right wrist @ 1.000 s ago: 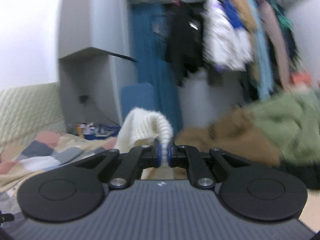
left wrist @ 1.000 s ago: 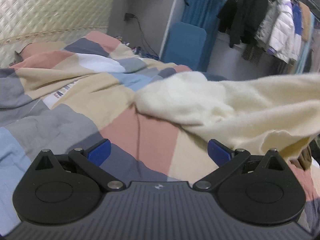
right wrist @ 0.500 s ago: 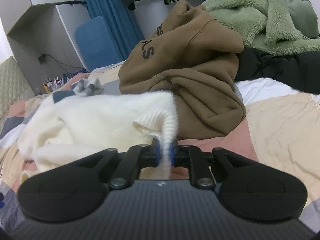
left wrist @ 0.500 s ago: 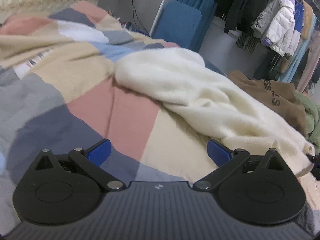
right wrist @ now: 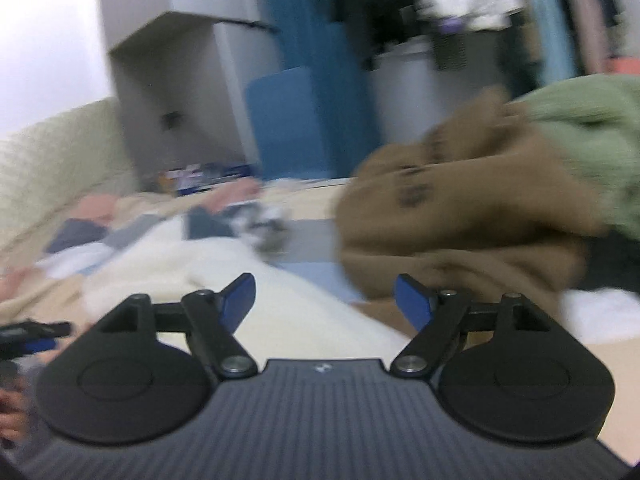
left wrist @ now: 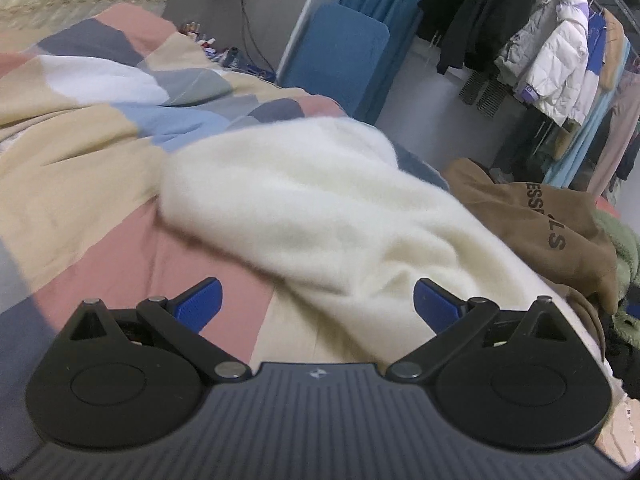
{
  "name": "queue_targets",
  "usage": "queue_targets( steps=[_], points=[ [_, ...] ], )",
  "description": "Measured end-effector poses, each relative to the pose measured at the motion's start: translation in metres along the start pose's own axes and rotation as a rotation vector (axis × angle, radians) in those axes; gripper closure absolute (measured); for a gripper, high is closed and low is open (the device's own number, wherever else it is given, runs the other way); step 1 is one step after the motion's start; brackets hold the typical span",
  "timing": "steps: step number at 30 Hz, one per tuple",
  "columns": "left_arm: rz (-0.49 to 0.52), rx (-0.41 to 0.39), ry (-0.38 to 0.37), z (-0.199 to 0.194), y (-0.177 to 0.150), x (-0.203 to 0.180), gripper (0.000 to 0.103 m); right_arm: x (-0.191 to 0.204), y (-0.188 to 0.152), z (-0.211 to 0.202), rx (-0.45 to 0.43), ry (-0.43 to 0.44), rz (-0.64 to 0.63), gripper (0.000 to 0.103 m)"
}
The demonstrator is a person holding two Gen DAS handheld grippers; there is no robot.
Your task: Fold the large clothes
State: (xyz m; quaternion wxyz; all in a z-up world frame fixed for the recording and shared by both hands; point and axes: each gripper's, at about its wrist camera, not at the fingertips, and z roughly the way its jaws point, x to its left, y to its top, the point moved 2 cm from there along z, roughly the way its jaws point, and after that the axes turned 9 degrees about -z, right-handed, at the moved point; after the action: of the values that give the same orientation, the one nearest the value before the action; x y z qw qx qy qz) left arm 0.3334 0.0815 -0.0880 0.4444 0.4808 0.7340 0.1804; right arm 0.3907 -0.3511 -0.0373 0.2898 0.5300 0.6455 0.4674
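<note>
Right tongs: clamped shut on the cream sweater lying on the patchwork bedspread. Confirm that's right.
Not clamped. The right wrist view shows the right tongs open, blue pads apart, holding nothing. The cream sweater does lie on the patchwork bedspread.

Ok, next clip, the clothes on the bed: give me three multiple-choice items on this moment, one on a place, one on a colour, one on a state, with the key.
1. Where does the brown hoodie lie relative to the cream sweater in the left wrist view?
A. to its right
B. to its left
C. underneath the quilt

2. What colour is the fleecy garment beside the hoodie?
A. red
B. green
C. black

3. What state is the right gripper in?
A. shut on the sweater
B. shut on the hoodie
C. open, holding nothing

Key: 1 A, the hoodie sits at the sweater's right edge; 2 B, it reads pale green in both views; 3 C, its blue pads stand apart with only fabric lying beyond them. The left gripper is open too.
</note>
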Motion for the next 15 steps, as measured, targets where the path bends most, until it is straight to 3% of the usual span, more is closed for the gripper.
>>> queue_targets(
  steps=[2,6,10,15],
  points=[
    [0.017,0.002,0.004,0.016,0.006,-0.002,0.000,0.013,0.010,0.042,0.001,0.096,-0.036,0.025],
    [0.050,0.002,0.020,0.053,0.020,-0.003,0.000,0.045,0.027,0.125,0.040,0.190,-0.115,0.025],
    [0.129,-0.047,0.062,0.078,0.033,-0.004,0.000,0.065,0.036,0.191,0.084,0.221,-0.057,0.025],
    [0.149,-0.015,0.089,0.109,0.046,0.002,0.000,0.079,0.029,0.251,0.180,0.238,-0.013,0.026]
  ],
)
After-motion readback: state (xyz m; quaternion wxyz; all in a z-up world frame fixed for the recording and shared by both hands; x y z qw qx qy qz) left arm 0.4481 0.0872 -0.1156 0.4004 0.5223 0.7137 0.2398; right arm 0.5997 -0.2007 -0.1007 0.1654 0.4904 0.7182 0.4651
